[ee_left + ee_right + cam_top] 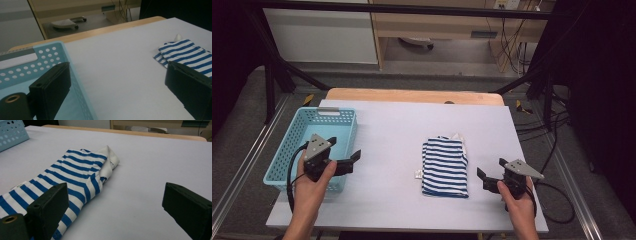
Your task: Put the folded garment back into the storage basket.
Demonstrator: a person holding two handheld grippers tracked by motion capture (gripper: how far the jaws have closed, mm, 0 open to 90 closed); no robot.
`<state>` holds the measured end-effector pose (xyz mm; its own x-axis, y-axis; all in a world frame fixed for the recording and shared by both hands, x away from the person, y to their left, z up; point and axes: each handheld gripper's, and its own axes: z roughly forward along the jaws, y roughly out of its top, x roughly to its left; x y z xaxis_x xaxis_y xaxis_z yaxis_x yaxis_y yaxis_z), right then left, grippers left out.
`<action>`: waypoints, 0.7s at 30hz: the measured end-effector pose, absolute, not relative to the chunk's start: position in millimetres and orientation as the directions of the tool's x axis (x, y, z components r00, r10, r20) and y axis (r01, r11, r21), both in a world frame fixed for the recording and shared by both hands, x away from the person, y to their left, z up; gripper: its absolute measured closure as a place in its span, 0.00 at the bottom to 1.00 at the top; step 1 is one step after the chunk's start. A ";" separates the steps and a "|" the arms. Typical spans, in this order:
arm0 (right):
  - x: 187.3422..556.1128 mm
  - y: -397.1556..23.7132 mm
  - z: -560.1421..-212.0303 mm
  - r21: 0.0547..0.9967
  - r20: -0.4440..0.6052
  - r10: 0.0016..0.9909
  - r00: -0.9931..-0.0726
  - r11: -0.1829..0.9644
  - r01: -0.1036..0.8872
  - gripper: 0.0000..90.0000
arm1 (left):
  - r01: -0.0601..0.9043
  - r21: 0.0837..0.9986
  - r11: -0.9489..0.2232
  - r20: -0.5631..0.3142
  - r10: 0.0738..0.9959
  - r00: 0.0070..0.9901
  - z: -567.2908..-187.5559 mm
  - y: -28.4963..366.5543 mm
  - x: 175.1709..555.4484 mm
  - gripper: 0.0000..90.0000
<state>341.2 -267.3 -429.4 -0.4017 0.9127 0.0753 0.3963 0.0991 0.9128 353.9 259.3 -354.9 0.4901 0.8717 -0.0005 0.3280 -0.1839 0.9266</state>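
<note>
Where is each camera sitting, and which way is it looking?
High view: above the person's side, looking down on the table; both forearms, left hand-held gripper and right hand-held gripper show.
Left gripper view: rides the left hand-held gripper, facing across the table past the blue basket; its open black jaws show.
Right gripper view: rides the right hand-held gripper, facing the striped shirt; its open jaws show.
All three share the shirt and basket.

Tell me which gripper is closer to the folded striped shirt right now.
Right. The right gripper sits just off the striped shirt's right edge, jaws open toward it. The left gripper hovers by the blue basket, farther across the table.
</note>
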 end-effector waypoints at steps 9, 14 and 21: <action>347.7 -259.7 -427.5 0.886 0.079 0.940 -0.333 0.086 0.455 0.10 | 0.355 0.922 -0.158 -0.029 0.883 0.469 -355.1 274.1 354.5 0.06; 347.9 -257.3 -424.6 0.862 0.092 0.934 -0.344 0.098 0.497 0.12 | 0.366 0.915 -0.167 -0.034 0.874 0.484 -355.7 273.3 355.0 0.06; 347.3 -254.5 -422.6 0.843 0.107 0.924 -0.368 0.112 0.526 0.12 | 0.367 0.916 -0.160 -0.043 0.872 0.487 -355.7 275.9 354.9 0.06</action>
